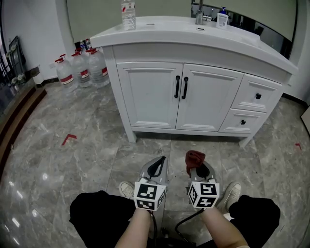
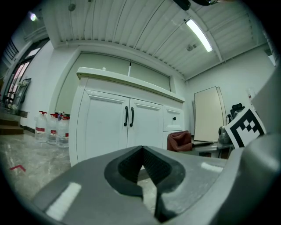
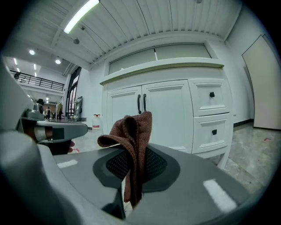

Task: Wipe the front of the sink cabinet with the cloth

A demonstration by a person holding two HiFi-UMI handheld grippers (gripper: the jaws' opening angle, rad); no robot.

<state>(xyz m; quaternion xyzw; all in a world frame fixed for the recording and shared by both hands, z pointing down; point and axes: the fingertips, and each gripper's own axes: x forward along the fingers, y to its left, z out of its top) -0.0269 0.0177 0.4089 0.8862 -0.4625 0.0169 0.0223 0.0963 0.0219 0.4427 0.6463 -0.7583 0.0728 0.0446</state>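
Note:
The white sink cabinet (image 1: 193, 94) stands ahead of me, with two doors bearing black handles (image 1: 180, 87) and two drawers at its right. A reddish-brown cloth (image 1: 194, 158) is pinched in my right gripper (image 1: 196, 167), held low over the floor about a step short of the cabinet front. In the right gripper view the cloth (image 3: 131, 145) stands up from between the shut jaws of my right gripper (image 3: 131, 176). My left gripper (image 1: 156, 167) hangs beside it, shut with nothing in it. From the left gripper view I see the doors (image 2: 116, 127) and the cloth (image 2: 180, 140) at right.
Several large water jugs (image 1: 80, 68) stand on the floor left of the cabinet. A clear bottle (image 1: 128, 14), a faucet (image 1: 199, 14) and a soap dispenser (image 1: 222, 18) sit on the countertop. Red tape marks (image 1: 69, 139) lie on the grey marble floor. My shoes (image 1: 127, 189) are below.

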